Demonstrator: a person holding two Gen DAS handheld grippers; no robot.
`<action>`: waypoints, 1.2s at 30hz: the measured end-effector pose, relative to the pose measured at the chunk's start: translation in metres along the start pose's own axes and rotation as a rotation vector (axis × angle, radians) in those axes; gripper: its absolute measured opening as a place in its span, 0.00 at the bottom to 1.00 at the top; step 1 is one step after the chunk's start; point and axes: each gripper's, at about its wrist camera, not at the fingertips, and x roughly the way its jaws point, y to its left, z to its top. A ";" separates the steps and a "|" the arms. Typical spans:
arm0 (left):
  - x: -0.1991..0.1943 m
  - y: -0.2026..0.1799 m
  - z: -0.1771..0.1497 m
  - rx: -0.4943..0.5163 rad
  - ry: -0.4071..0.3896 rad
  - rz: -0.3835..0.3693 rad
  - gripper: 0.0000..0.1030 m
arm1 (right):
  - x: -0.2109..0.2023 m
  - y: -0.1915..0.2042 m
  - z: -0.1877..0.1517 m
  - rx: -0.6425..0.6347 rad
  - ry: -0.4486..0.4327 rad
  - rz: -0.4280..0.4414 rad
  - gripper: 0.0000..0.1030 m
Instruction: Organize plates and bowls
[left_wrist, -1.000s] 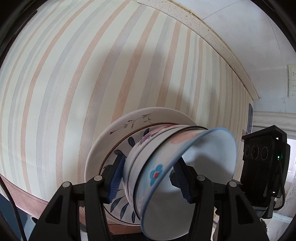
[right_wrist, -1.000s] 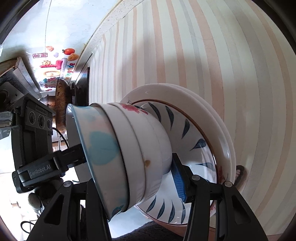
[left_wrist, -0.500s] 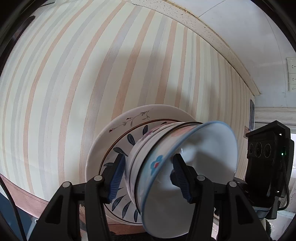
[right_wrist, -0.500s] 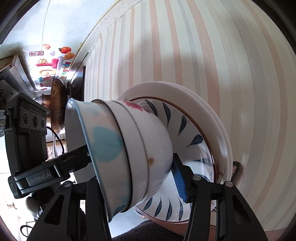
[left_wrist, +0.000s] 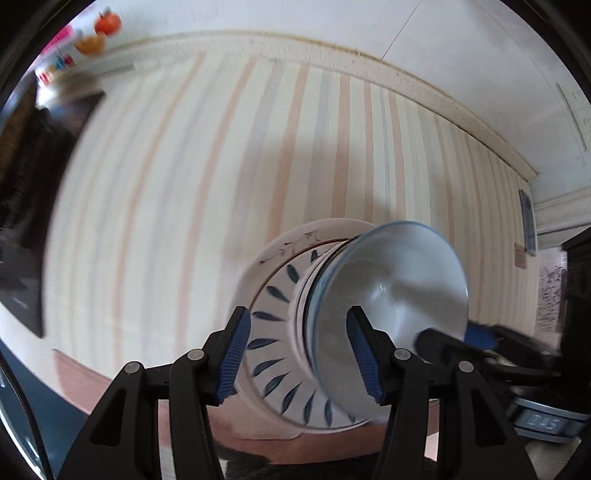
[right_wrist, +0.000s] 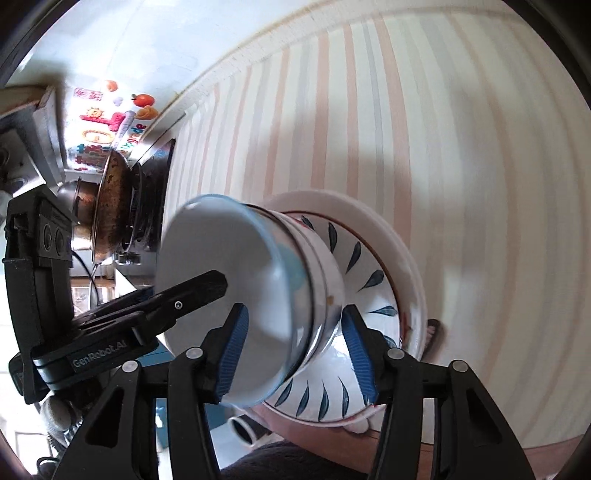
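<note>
Left wrist view: camera sits behind the left hand-held gripper (left_wrist: 299, 354), facing steeply down at the striped counter (left_wrist: 207, 192), close to the stack of bowls (left_wrist: 391, 295) on plates (left_wrist: 280, 332). Right wrist view: camera sits behind the right hand-held gripper (right_wrist: 293, 349), facing the same stack of bowls (right_wrist: 258, 295) from the opposite side, equally near. Both views share stack, plates and counter; each shows the other gripper at its edge.
</note>
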 end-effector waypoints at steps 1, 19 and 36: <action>-0.007 0.000 -0.003 0.010 -0.021 0.007 0.50 | -0.008 0.006 -0.002 -0.020 -0.016 -0.011 0.56; -0.128 0.006 -0.079 0.124 -0.363 0.114 0.87 | -0.138 0.098 -0.114 -0.119 -0.456 -0.276 0.95; -0.220 -0.004 -0.192 0.109 -0.580 0.098 1.00 | -0.225 0.144 -0.255 -0.180 -0.702 -0.382 0.98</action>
